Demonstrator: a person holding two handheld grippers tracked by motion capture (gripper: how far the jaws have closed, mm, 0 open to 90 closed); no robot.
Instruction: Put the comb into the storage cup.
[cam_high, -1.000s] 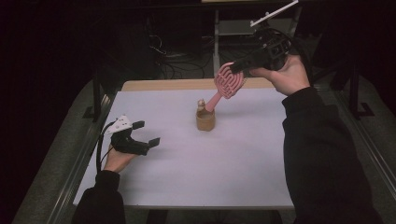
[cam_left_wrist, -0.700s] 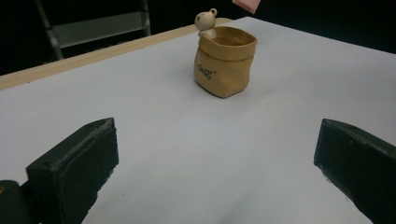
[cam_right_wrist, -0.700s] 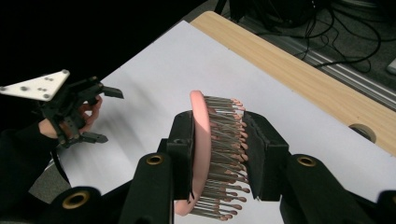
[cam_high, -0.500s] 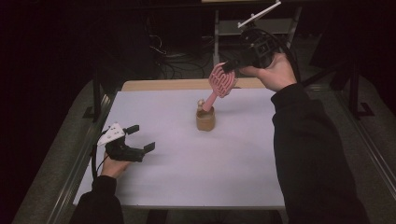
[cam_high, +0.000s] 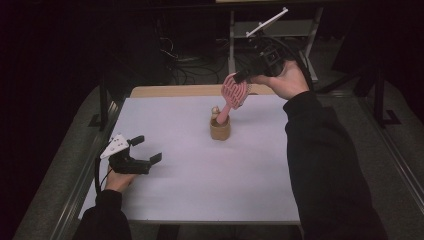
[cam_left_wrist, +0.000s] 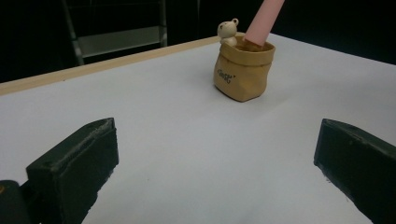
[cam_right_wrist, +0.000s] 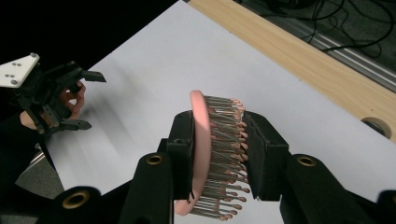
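Observation:
A pink hairbrush (cam_high: 234, 92) leans over the table, its head clamped between the jaws of my right gripper (cam_high: 242, 77), which is shut on it. In the right gripper view the pads squeeze the brush head (cam_right_wrist: 201, 140) across its back and bristles. The brush handle (cam_left_wrist: 264, 21) dips into a small tan bag-shaped holder (cam_high: 220, 131) with a little bear figure (cam_left_wrist: 229, 30) on its rim. My left gripper (cam_high: 146, 149) rests low at the table's left, open and empty, pointing toward the holder (cam_left_wrist: 243, 70).
The white table top (cam_high: 200, 185) has a wooden strip (cam_high: 180, 91) along its far edge. A metal shelf frame (cam_high: 295, 27) and cables stand in the dark behind it. The left gripper (cam_right_wrist: 88, 100) also shows far off in the right gripper view.
My right gripper carried the brush leftward and down, so the handle sits deeper in the holder. The left gripper slid slightly toward the near-left side and lower.

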